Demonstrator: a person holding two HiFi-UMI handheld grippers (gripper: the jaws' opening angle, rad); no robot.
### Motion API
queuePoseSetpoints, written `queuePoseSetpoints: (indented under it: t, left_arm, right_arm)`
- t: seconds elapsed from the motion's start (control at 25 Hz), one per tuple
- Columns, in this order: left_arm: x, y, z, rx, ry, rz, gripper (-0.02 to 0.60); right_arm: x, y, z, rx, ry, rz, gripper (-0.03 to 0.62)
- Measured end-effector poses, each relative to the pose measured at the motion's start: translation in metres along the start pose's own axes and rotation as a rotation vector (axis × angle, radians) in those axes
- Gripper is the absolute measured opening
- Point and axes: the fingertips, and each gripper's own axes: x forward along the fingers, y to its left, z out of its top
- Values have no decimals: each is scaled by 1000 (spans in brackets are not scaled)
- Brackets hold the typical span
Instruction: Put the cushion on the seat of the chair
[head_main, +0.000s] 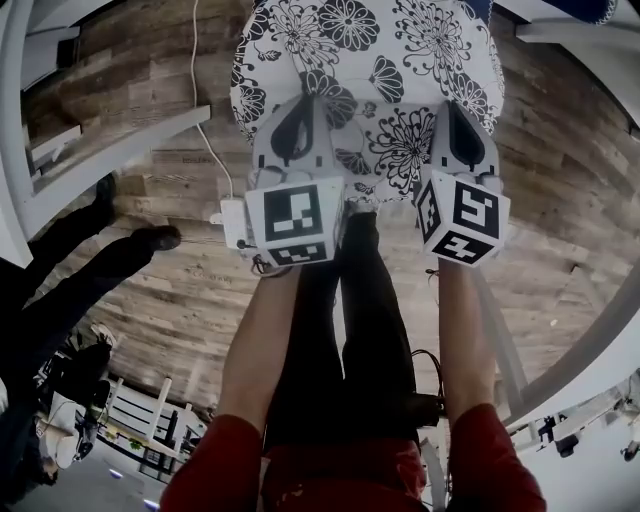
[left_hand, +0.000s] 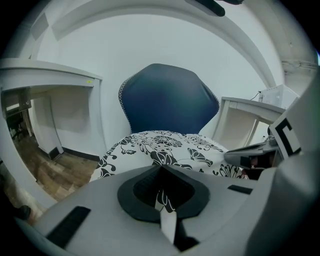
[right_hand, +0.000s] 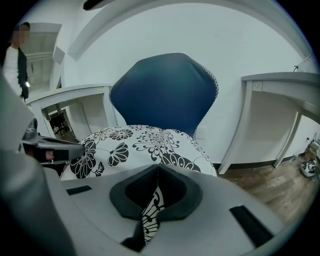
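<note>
Two grippers, one cushion (head_main: 370, 60): left gripper (head_main: 300, 120) and right gripper (head_main: 455, 125) each pinch its near edge. One blue chair (right_hand: 162, 95) sits behind it.

printed cloth cushion (head_main: 370, 70), wood-plank floor (head_main: 180, 290)

Grey-brown wood planks are covering the floor (head_main: 170, 290) – weathered-looking, with the boards running in long strips. A plain white wall (left_hand: 165, 45) is standing at the back, and soft, even light is falling on it. Two white desks are standing against it, one (left_hand: 50, 75) on each side (right_hand: 285, 80). A white cord (head_main: 195, 90) is trailing over the planks to a white power strip (head_main: 232, 222).
</note>
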Motion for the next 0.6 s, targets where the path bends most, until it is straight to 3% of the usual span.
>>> queuePoseSetpoints:
  t: [0.6]
  left_arm:
    - [18, 5, -21, -3, 19, 13, 28]
  right_arm:
    - [15, -2, -18, -7, 15, 0, 28]
